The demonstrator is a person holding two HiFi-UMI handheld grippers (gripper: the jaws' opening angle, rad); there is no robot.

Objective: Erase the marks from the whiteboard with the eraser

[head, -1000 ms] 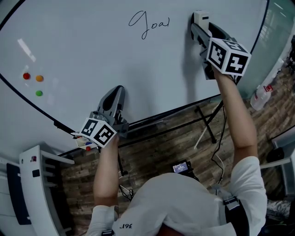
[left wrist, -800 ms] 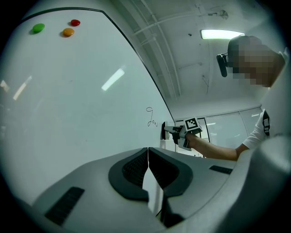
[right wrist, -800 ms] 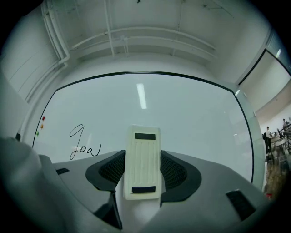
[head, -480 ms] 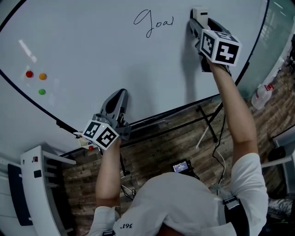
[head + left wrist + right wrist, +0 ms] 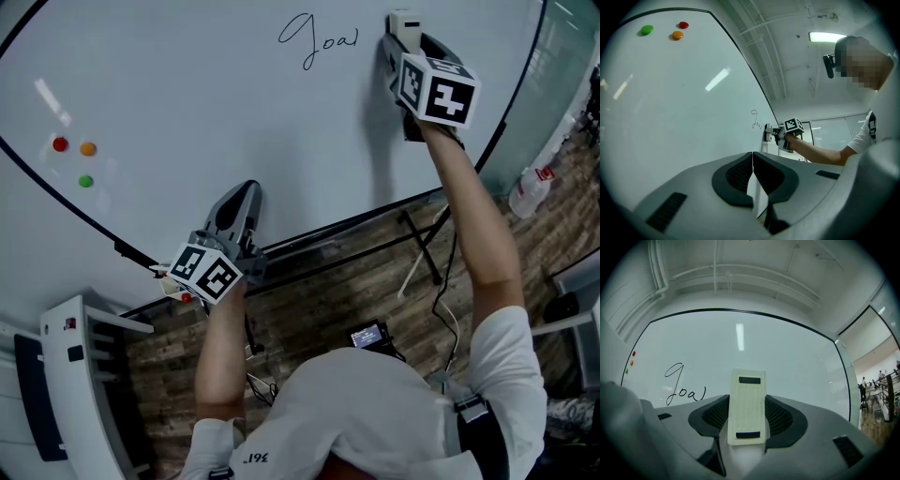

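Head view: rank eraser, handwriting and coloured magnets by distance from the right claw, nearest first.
1. Eraser: gripped in the right claw itself.
2. Handwriting: just to its left.
3. Magnets: far to its left, clustered.

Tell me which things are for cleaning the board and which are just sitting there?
For the job:
eraser, clamped in the right gripper jaws
whiteboard
handwritten mark

Just there:
coloured magnets on the board
plastic bottle
left gripper, jaws together and empty
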